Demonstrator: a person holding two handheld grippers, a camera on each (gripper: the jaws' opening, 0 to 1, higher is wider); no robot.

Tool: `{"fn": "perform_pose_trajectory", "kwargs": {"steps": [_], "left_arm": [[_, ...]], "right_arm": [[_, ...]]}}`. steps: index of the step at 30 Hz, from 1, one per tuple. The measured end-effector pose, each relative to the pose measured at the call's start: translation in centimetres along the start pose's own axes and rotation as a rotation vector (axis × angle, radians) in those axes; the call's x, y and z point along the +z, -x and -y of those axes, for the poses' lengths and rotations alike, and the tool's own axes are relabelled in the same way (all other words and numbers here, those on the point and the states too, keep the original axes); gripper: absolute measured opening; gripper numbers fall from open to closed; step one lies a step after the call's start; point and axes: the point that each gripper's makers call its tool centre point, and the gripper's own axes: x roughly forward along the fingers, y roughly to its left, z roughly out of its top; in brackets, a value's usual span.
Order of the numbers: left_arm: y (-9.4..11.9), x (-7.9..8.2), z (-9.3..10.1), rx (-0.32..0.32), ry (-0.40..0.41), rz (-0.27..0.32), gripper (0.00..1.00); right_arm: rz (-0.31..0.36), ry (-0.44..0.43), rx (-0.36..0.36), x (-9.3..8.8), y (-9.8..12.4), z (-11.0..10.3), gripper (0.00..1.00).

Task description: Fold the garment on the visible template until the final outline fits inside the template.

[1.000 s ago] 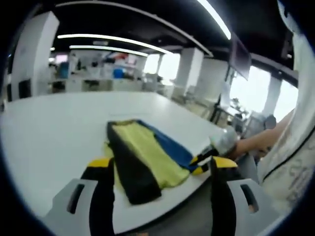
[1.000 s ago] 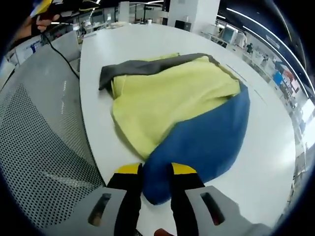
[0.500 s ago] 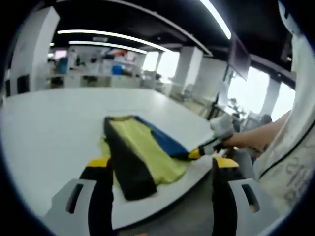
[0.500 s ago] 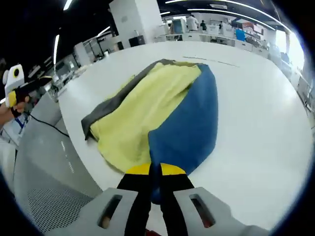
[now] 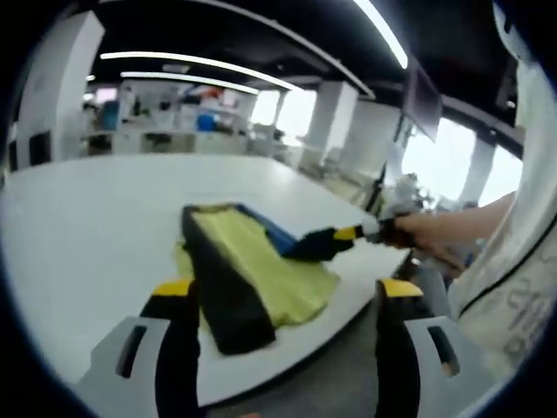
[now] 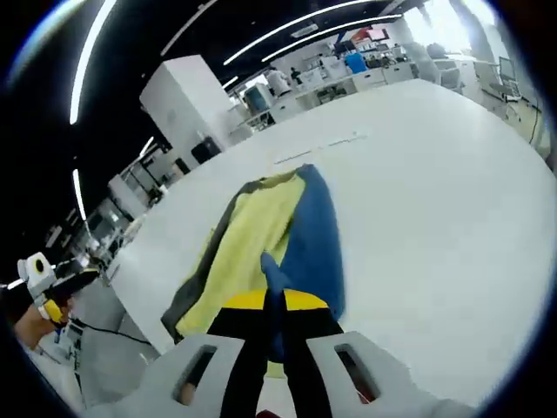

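Note:
A yellow, blue and dark grey garment [image 5: 261, 266] lies on the white table [image 5: 78, 218] near its front edge. My left gripper [image 5: 285, 292] hovers open in front of it, holding nothing. My right gripper [image 5: 305, 247], held by a hand [image 5: 426, 237], reaches in from the right over the garment. In the right gripper view the right gripper [image 6: 274, 303] is shut on a pinched fold of the blue fabric [image 6: 275, 277], lifted above the garment [image 6: 252, 239]. The left gripper [image 6: 39, 279] shows small at the far left, off the table.
Faint line marks [image 6: 318, 150] run on the table [image 6: 435, 174] beyond the garment. A person's pale sleeve [image 5: 522, 261] fills the right side. White pillars and office desks stand in the background, far from the table.
The right gripper has lifted the blue edge and carried it up and over the yellow part, so less blue lies flat. The left gripper has stayed open and nearly still.

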Motion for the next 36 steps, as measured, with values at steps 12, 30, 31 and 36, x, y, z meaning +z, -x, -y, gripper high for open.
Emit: {"fn": "perform_pose_trajectory", "kwargs": {"steps": [12, 30, 31, 36], "left_arm": [[-0.7, 0.4, 0.7, -0.023, -0.004, 0.007, 0.81], [-1.1, -0.1, 1.2, -0.024, 0.006, -0.015, 0.81], [-1.2, -0.1, 1.1, -0.023, 0.006, -0.015, 0.81], [-1.5, -0.2, 1.3, -0.023, 0.009, -0.023, 0.81]], "right_arm": [[0.246, -0.208, -0.129, 6.0, 4.1, 5.7, 0.05], [0.349, -0.295, -0.312, 8.6, 7.0, 17.4, 0.05], [0.344, -0.301, -0.322, 8.4, 7.0, 18.0, 0.05], [0.334, -0.327, -0.351, 7.7, 7.1, 19.9, 0.05]]}}
